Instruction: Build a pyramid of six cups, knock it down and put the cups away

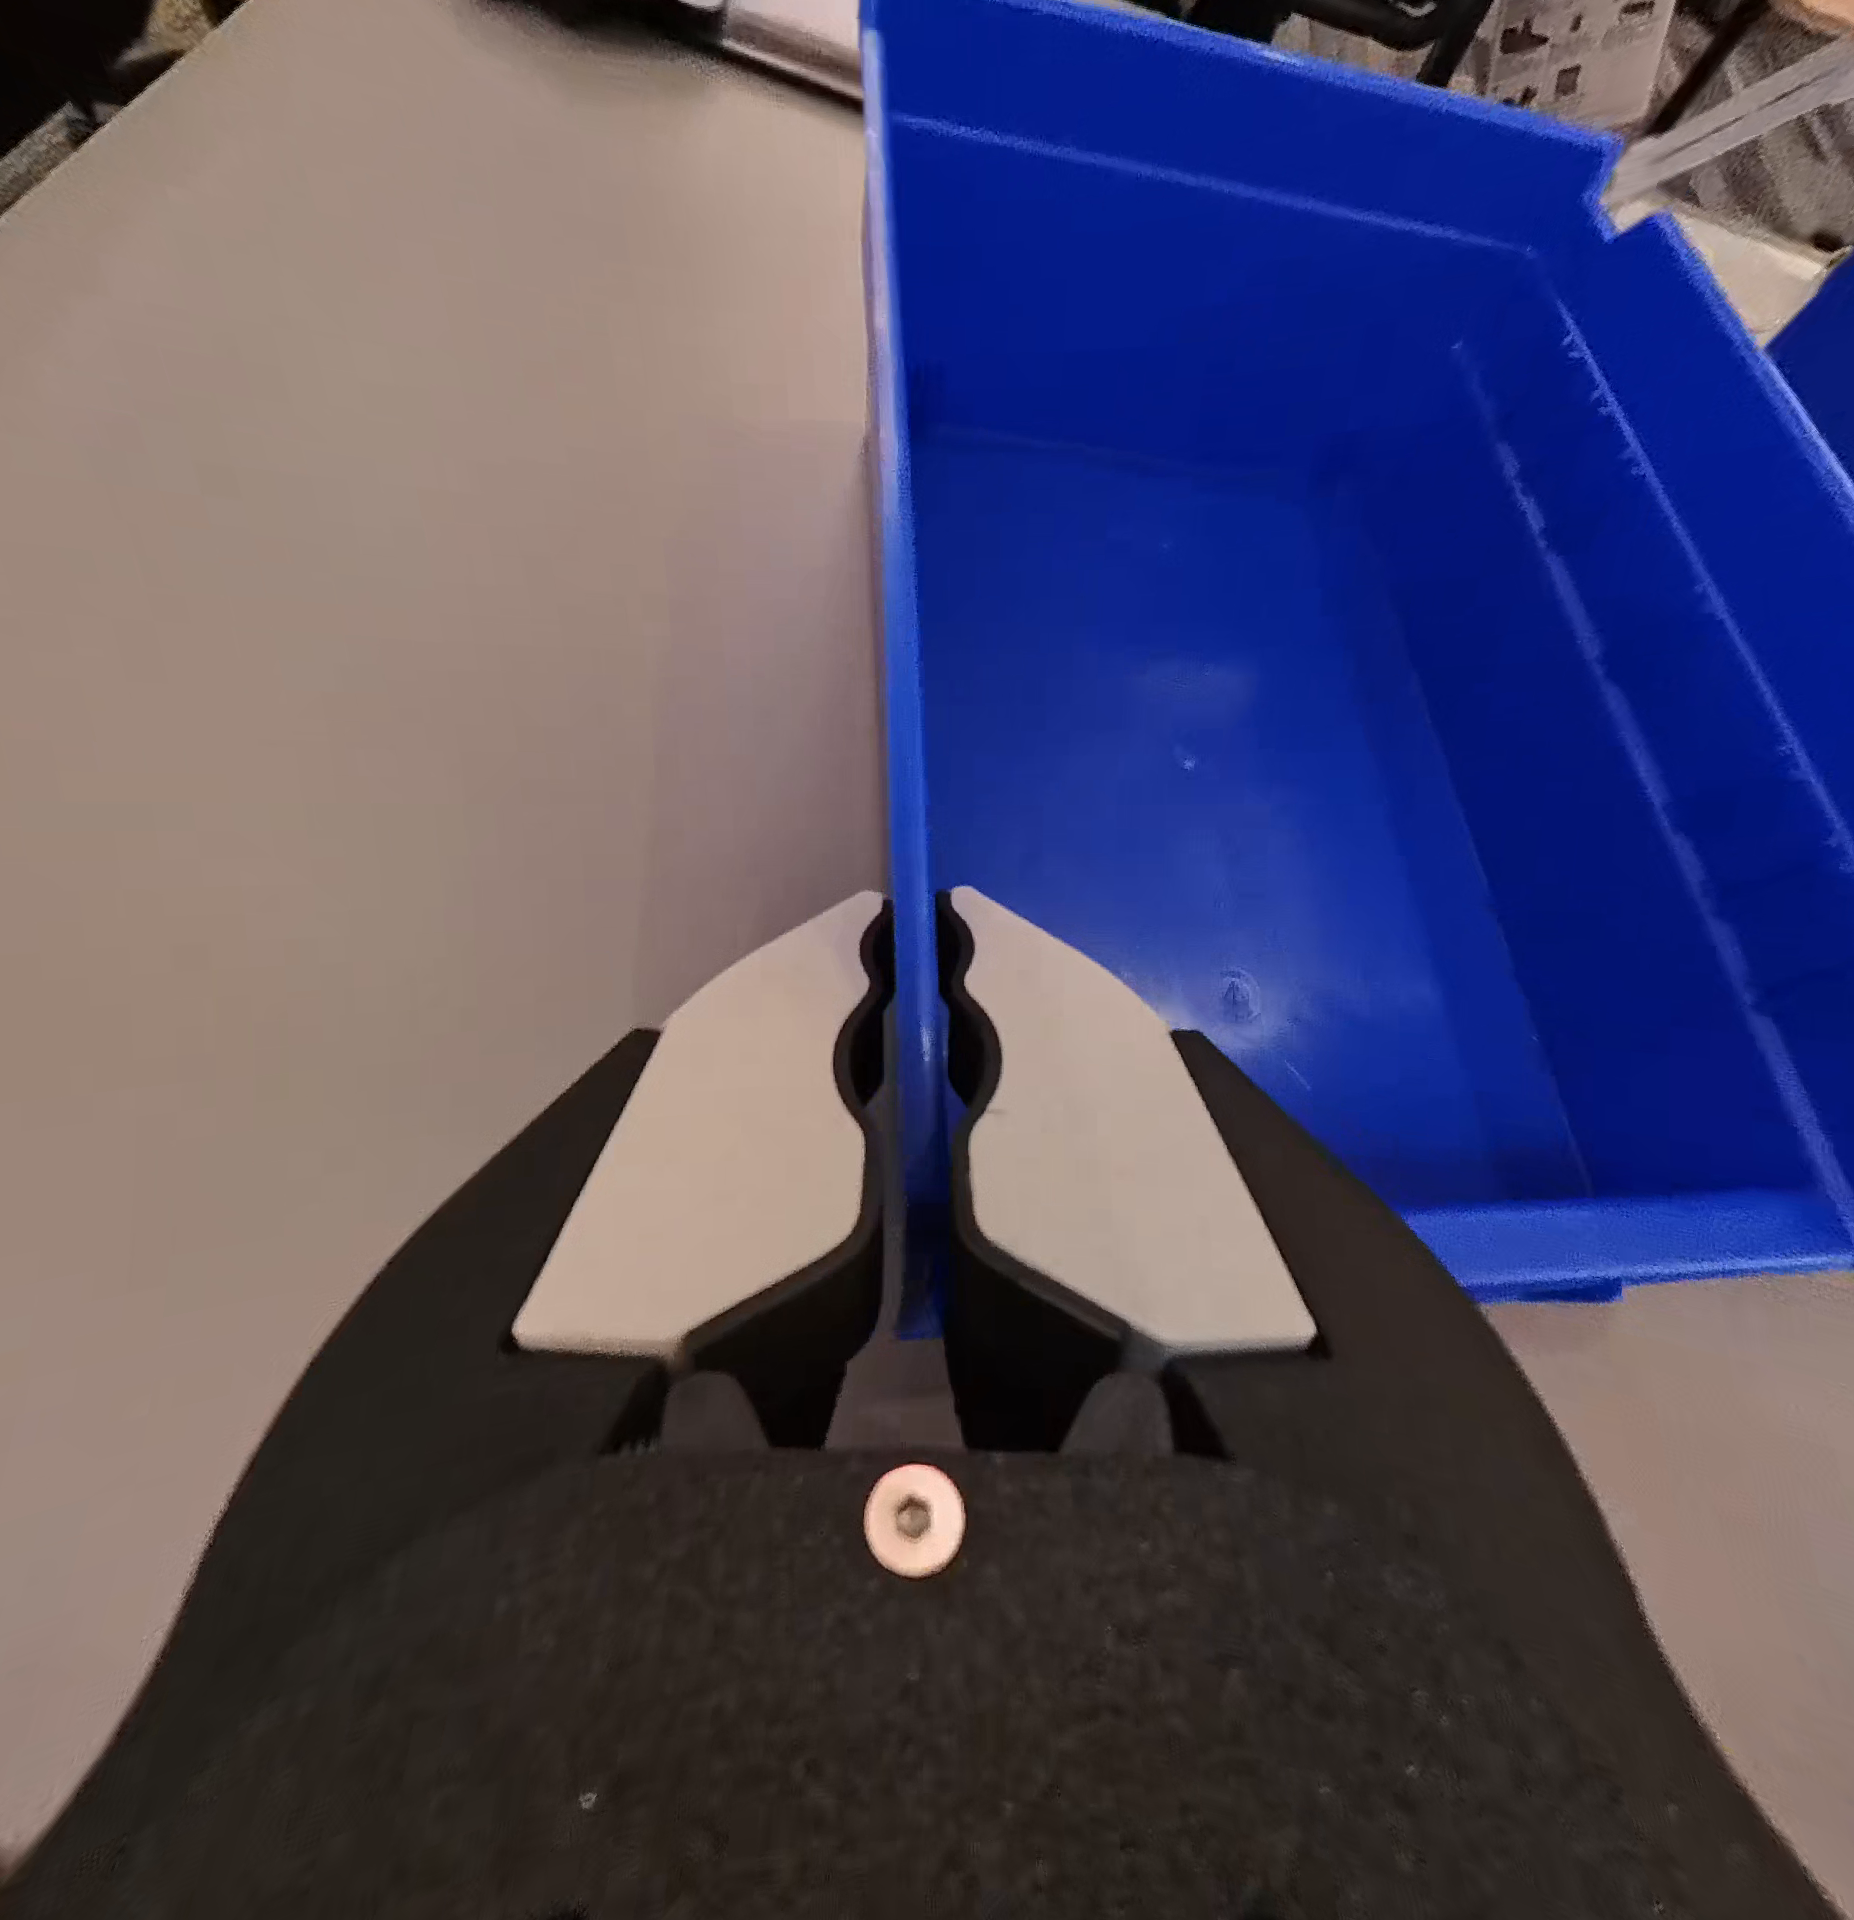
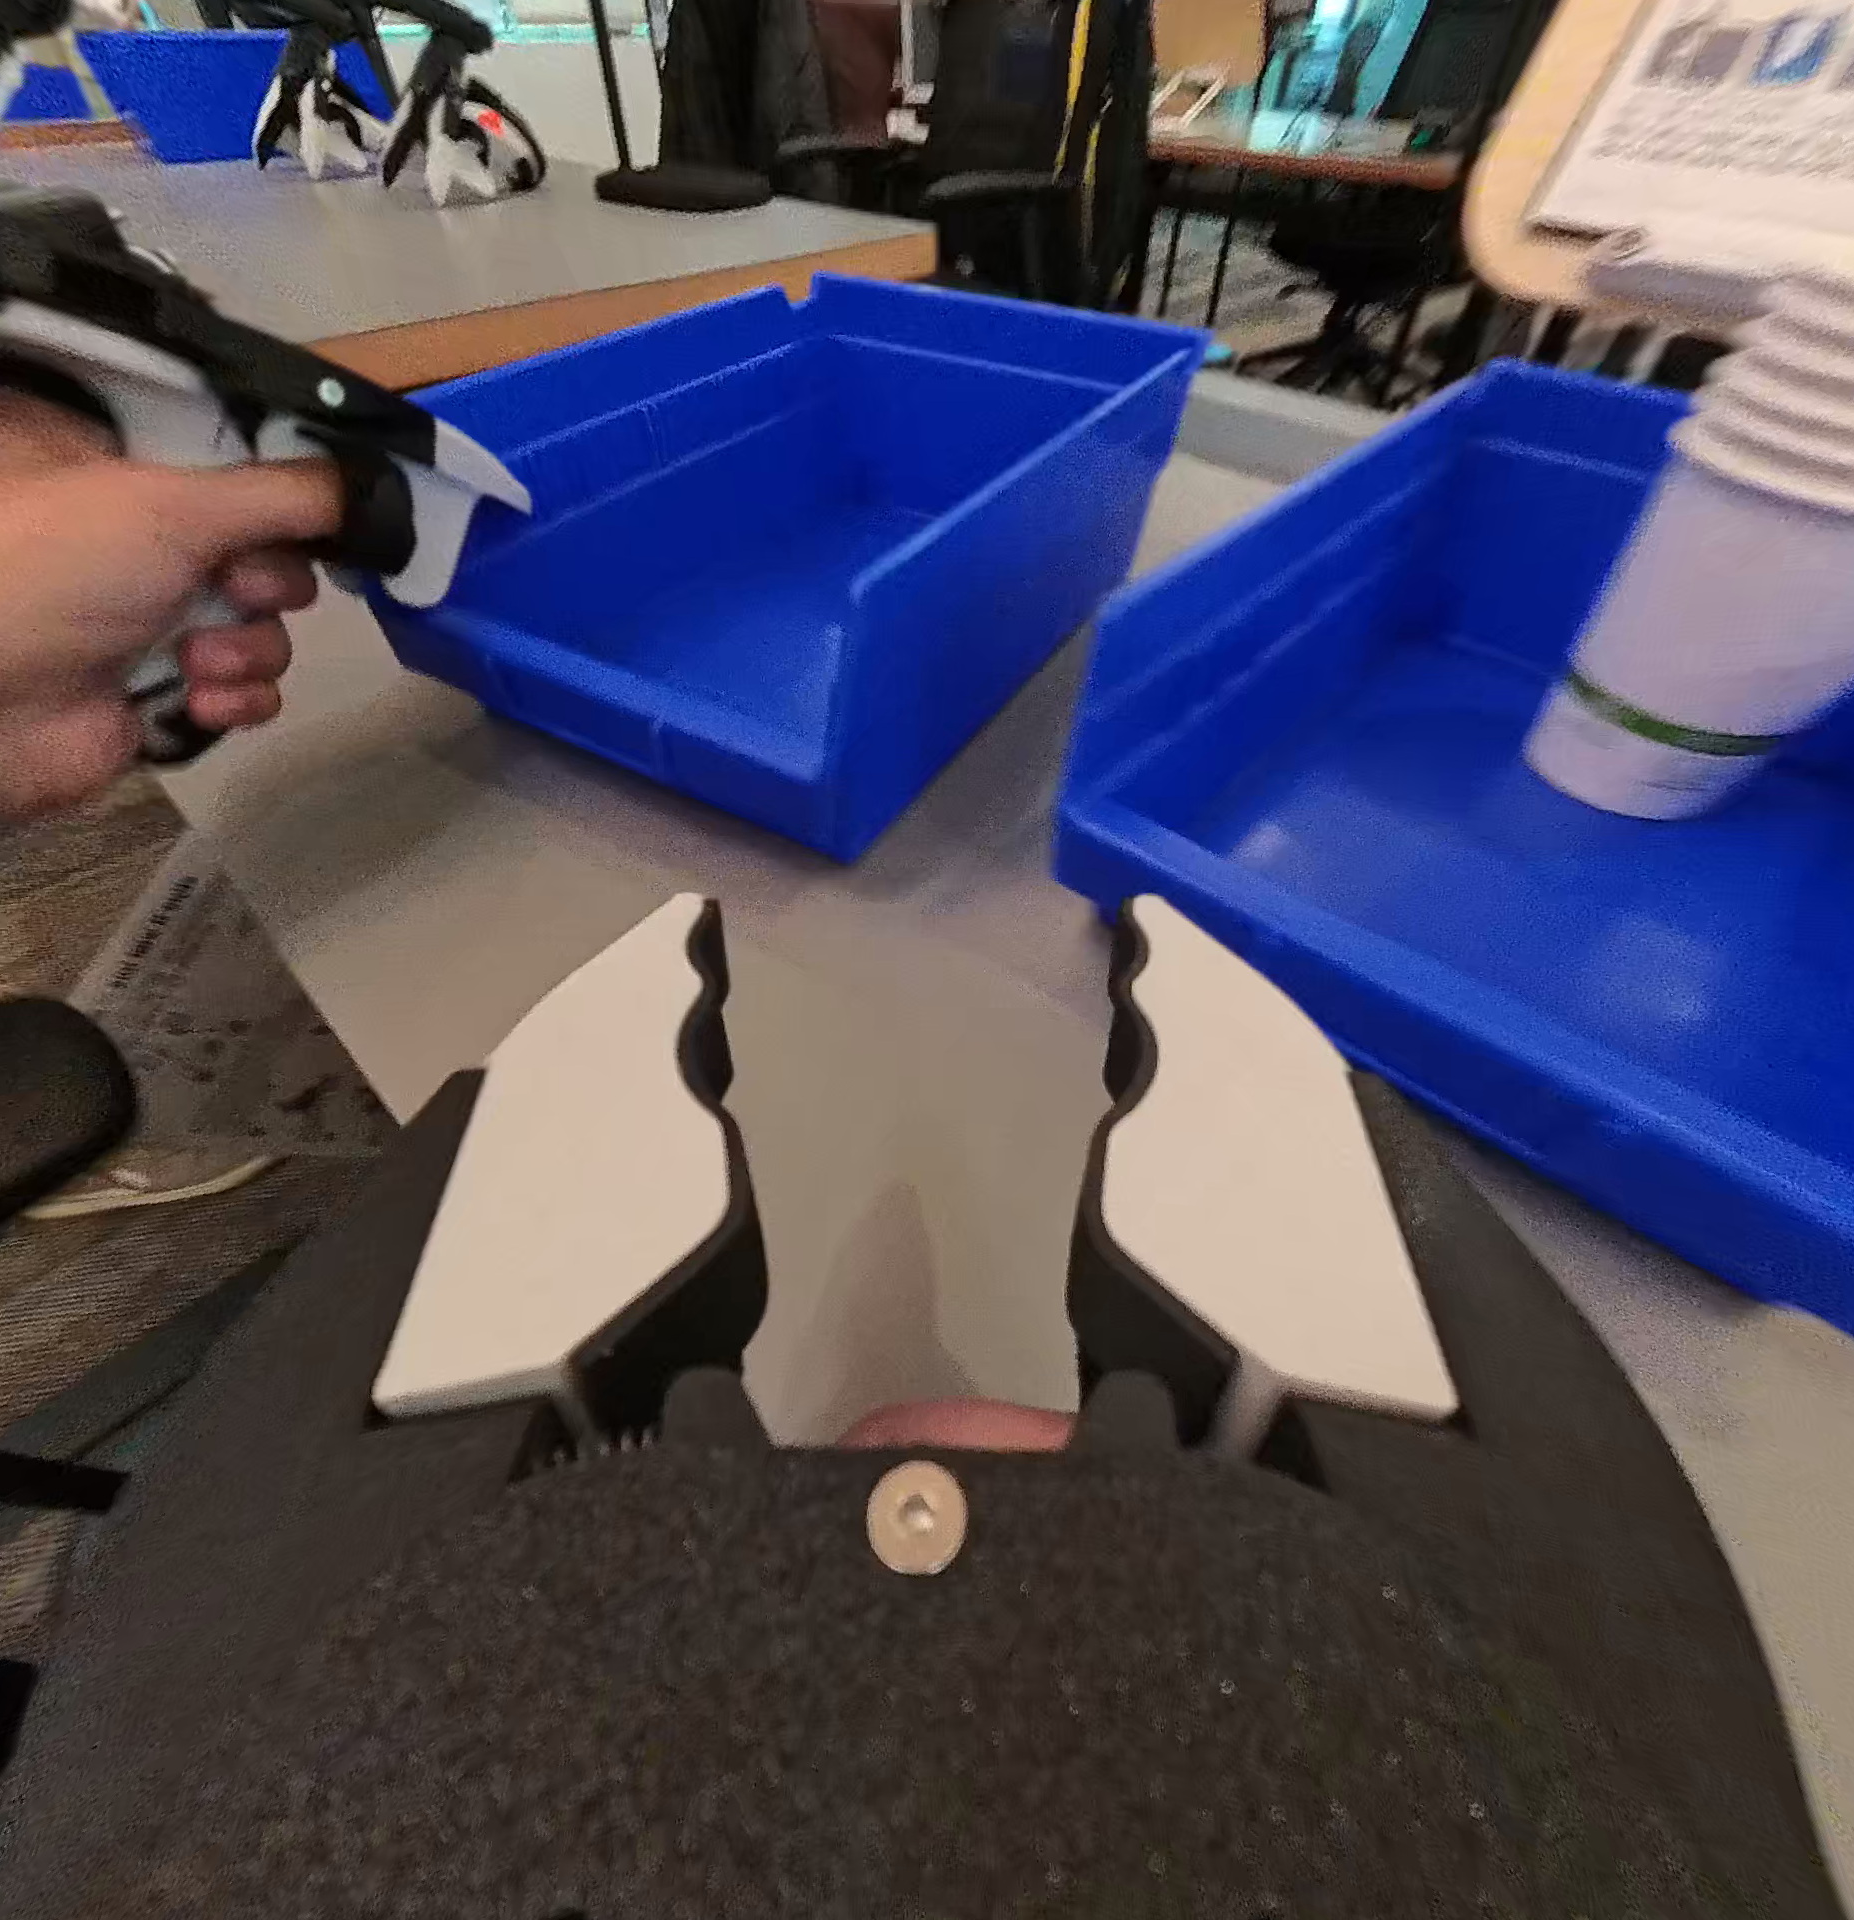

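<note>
A grey surface (image 2: 902,1039) carries everything here, and beyond it sits a busy room: a second grey surface (image 2: 466,249) with a wooden edge, dark office chairs (image 2: 1016,156), patterned carpet (image 2: 175,1039) down at the left.

Two blue bins are up close. The left bin (image 2: 798,582) is an open-fronted storage bin with nothing in it, and the left gripper (image 1: 912,914) has its fingers (image 1: 1048,1039) pressed onto that bin's near side wall, one finger outside, one inside, pinching the rim. From the right wrist view a hand (image 2: 102,623) holds that gripper at the bin's corner.

The right bin (image 2: 1370,1039) stands just beside the first, a strip of grey between them. In it stands one nested stack of white paper cups (image 2: 1712,623), tilted, with a green band near the base; the exact number in the stack is too blurred to count.

The right gripper (image 2: 912,925) hovers over bare grey near the right bin's corner, fingers (image 2: 590,1091) spread wide, nothing between them.

Far back, another blue bin (image 2: 196,94) and two spare grippers (image 2: 403,125) rest on the second surface.
</note>
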{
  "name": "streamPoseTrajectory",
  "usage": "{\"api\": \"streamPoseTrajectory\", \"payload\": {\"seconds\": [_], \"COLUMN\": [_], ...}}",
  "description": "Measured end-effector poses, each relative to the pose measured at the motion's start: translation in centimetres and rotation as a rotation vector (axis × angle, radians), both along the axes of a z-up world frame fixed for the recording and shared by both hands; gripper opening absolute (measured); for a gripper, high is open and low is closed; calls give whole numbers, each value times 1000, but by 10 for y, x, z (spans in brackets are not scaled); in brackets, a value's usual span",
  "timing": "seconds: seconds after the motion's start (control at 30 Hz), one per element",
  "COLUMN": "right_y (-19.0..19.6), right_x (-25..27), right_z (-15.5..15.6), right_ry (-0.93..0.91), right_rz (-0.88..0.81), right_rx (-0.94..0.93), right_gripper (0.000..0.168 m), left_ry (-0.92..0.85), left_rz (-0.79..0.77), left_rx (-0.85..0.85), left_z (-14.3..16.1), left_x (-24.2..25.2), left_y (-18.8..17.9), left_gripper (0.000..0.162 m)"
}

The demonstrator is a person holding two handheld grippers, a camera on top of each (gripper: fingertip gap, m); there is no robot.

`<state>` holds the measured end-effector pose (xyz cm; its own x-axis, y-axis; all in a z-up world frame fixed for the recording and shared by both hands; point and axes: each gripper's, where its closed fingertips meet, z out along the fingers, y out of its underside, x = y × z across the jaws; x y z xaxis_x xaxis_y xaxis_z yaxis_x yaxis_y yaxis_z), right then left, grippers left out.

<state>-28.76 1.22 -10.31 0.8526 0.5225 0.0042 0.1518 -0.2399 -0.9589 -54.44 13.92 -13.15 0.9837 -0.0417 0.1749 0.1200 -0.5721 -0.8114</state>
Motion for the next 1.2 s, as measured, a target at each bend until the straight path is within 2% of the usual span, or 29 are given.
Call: {"api": "streamPoseTrajectory", "payload": {"seconds": [0.07, 0.17, 0.2, 0.3, 0.37, 0.4, 0.43, 0.53, 0.67, 0.77, 0.87, 1.0, 1.1, 1.2], "right_y": [8, 31, 34, 20, 20, 21, 24, 32, 29, 21, 17, 12, 6, 3], "right_x": [-33, -54, -63, -97, -97, -94, -89, -82, -58, -14, 54, 172, 272, 363], "right_z": [-2, -11, -19, -41, -38, -37, -33, -5, 75, 141, 193, 232, 230, 203], "right_ry": [25, 22, 13, 63, 90, 94, 89, 22, 36, 56, 93, 123, 53, -7], "right_rz": [10, -87, -74, 57, 8, -25, -63, -121, -183, -262, -362, -549, -712, -809], "right_rx": [-65, -96, -126, -266, -276, -287, -278, -133, 166, 339, 427, 445, 381, 261], "right_gripper": [70, 63, 68, 46, 39, 29, 17, 7, 3, 3, 3, 3, 3, 3], "left_ry": [-48, -72, -83, -81, -64, -45, -19, 50, 106, 125, 81, 23, 4, -4], "left_rz": [41, 54, 58, 79, 105, 121, 133, 169, 194, 132, 10, -182, -348, -460], "left_rx": [21, 32, 40, 53, 64, 70, 81, 196, 466, 619, 697, 699, 614, 496], "left_z": [0, 0, 1, 1, 2, 3, 5, 30, 102, 161, 211, 254, 251, 210], "left_x": [-2, -4, -5, -8, -10, -12, -14, -12, 7, 46, 110, 230, 336, 434], "left_y": [-30, -66, -76, -96, -104, -108, -111, -120, -130, -125, -108, -79, -61, -55], "left_gripper": [7, 7, 7, 7, 7, 7, 6, 6, 5, 5, 6, 6, 6, 7]}}
